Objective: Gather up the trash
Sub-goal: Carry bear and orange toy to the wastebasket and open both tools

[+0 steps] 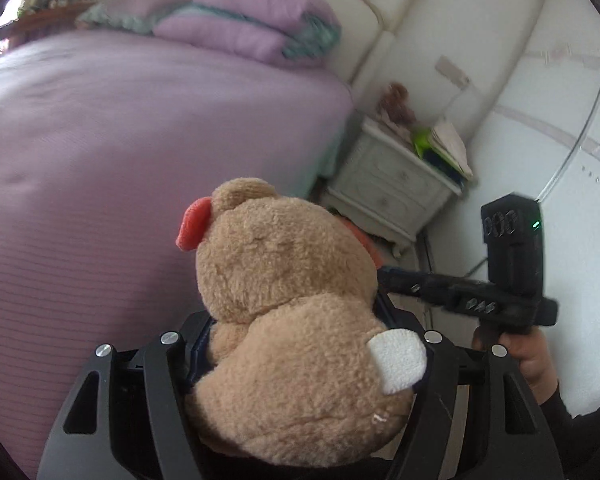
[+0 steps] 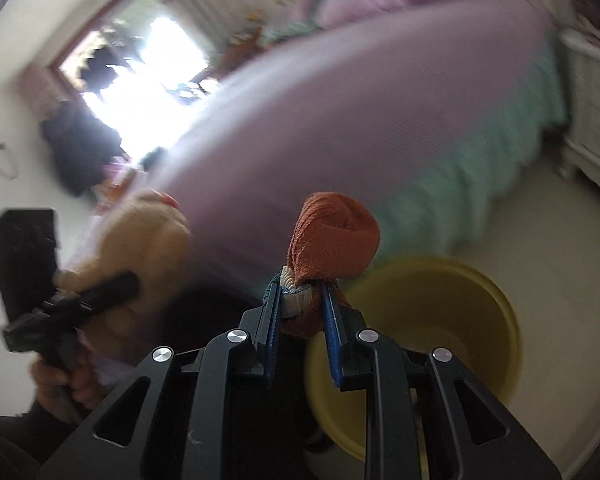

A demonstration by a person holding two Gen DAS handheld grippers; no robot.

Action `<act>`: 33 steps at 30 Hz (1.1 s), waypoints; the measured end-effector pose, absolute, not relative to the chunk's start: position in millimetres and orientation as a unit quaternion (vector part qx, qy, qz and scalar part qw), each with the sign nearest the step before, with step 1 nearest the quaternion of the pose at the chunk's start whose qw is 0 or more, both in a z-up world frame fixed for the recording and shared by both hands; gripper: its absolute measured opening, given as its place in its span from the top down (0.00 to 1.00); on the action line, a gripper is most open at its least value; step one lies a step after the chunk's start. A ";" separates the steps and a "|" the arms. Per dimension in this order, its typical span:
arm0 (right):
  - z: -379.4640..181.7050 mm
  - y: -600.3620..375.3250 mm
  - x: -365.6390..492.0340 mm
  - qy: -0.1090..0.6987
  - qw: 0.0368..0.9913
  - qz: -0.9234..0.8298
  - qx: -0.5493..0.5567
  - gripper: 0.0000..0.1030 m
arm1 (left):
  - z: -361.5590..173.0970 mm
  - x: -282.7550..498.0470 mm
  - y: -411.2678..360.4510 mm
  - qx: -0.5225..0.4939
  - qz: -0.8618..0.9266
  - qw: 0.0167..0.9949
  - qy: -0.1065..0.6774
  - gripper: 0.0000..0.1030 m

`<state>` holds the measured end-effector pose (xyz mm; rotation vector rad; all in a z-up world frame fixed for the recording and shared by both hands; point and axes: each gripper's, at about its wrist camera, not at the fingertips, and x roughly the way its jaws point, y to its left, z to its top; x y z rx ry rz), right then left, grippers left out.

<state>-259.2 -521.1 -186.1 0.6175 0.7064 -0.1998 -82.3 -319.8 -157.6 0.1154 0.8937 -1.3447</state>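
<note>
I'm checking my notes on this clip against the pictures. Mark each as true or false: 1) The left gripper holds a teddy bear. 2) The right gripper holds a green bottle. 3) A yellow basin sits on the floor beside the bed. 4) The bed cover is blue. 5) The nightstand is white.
1) True: the left gripper is closed on the teddy bear.
2) False: the right gripper clamps an orange sock.
3) True: the yellow basin sits on the floor beside the bed.
4) False: it is purple.
5) True: the nightstand is white.
</note>
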 end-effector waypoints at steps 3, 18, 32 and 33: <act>-217.8 -530.6 -272.9 0.366 0.868 -0.121 0.313 0.80 | -170.5 -97.0 -339.2 0.064 -0.605 0.680 0.408 0.34; -255.9 -572.5 -321.4 0.384 0.835 -0.199 0.341 0.28 | -222.2 -133.2 -409.3 0.146 -0.609 0.633 0.455 0.34; -251.1 -580.6 -339.2 0.365 0.832 -0.206 0.364 0.28 | -235.0 -151.4 -433.6 0.190 -0.614 0.626 0.442 0.08; -249.7 -579.2 -337.6 0.365 0.834 -0.202 0.362 0.28 | -231.3 -148.3 -430.2 0.185 -0.612 0.632 0.438 0.08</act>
